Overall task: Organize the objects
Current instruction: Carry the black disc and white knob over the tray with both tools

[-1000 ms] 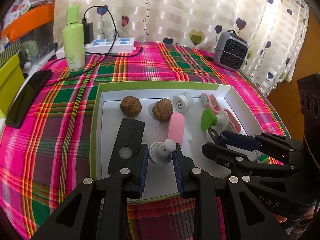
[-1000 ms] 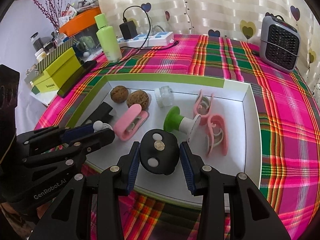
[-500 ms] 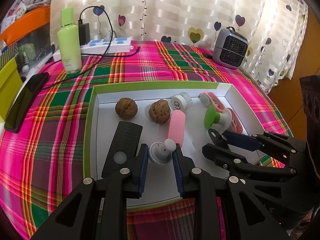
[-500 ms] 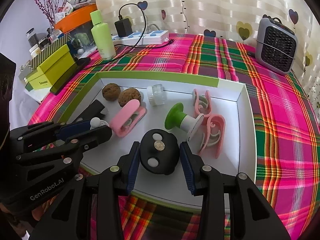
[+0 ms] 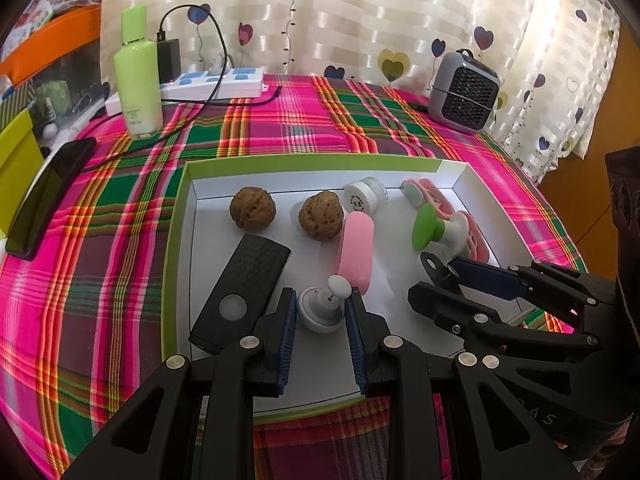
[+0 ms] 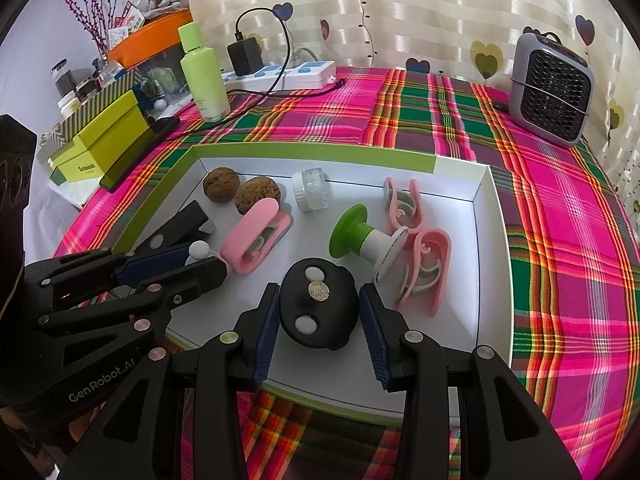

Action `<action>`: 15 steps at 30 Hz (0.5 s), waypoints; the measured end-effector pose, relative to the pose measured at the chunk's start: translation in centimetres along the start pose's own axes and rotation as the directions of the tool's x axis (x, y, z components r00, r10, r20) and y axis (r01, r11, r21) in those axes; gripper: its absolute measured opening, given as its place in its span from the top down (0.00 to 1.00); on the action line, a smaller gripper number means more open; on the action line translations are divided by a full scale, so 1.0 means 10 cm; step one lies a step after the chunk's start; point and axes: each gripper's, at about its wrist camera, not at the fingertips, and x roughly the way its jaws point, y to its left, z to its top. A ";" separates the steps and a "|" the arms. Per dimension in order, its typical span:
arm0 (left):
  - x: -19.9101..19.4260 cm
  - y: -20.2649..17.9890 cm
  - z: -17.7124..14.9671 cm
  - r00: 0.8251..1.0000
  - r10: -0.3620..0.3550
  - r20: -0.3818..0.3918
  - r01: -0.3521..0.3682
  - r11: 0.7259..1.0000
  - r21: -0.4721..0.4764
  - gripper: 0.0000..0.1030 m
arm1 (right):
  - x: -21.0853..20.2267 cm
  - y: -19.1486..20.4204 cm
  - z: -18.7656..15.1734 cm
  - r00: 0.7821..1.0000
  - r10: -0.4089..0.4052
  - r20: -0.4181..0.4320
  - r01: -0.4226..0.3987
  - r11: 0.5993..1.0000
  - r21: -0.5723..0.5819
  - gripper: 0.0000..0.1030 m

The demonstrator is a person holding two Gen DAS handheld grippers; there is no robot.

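— What had the left gripper (image 5: 320,312) got hold of?

— A small grey knob with a white ball on top (image 5: 325,307). The blue pads pinched it from both sides, low over the white tray (image 5: 182,216), just beside a black remote (image 5: 244,288).

— And the right gripper (image 6: 319,312)?

— Its jaws were clamped on a black oval gadget (image 6: 319,309) with two white buttons and a silvery disc, near the tray's front edge.

— The rest?

— Two walnuts (image 5: 253,212) lay near the back wall, a small white jar (image 5: 366,196) beside them. A pink case (image 5: 356,254) lay in the middle, and a green-capped white piece (image 6: 362,236) leaned against pink clips (image 6: 426,266). All of it sat on a plaid tablecloth (image 5: 280,128).
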 end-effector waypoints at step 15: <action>-0.05 -0.02 -0.01 1.000 0.008 0.009 -0.008 1.000 0.008 0.72 | -0.04 0.01 -0.01 1.000 -0.001 0.006 0.001 1.000 -0.005 0.59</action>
